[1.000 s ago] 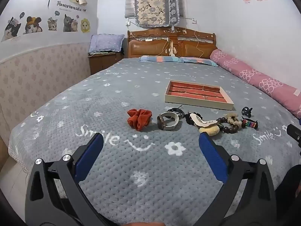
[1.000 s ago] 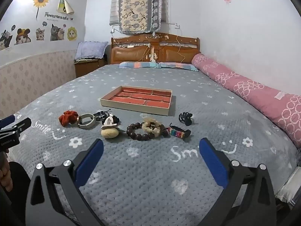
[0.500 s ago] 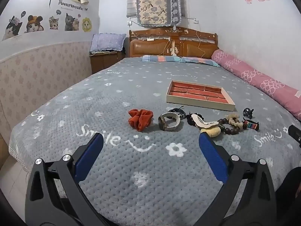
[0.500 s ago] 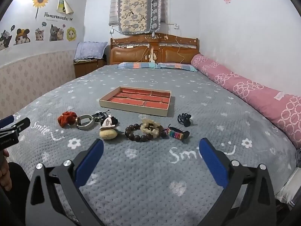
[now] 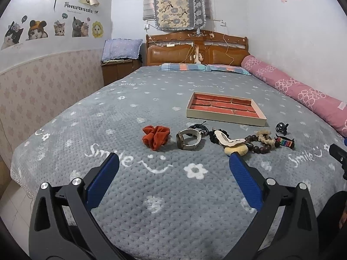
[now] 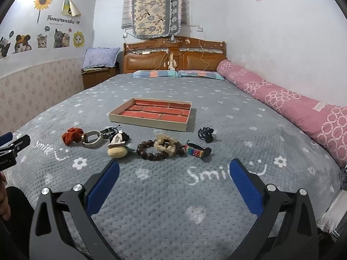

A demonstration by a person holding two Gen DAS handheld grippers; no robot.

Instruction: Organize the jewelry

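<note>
Both our claws gape wide, nothing pinched: left claw [image 5: 173,164] and right claw [image 6: 174,165] hover over the bed's [image 6: 249,130] foot edge. The jewelry row [image 6: 149,144] lies mid-bed, just this side of the red-lined tray [image 6: 147,122].

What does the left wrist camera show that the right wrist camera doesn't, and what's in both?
Only the left wrist view shows the left gripper head-on, open, with the tip of the other gripper at the right edge. Only the right wrist view shows the right gripper head-on, open, and the person's hand at the left edge. Both show the tray, orange scrunchie, watch and bead bracelet on the bed.
</note>
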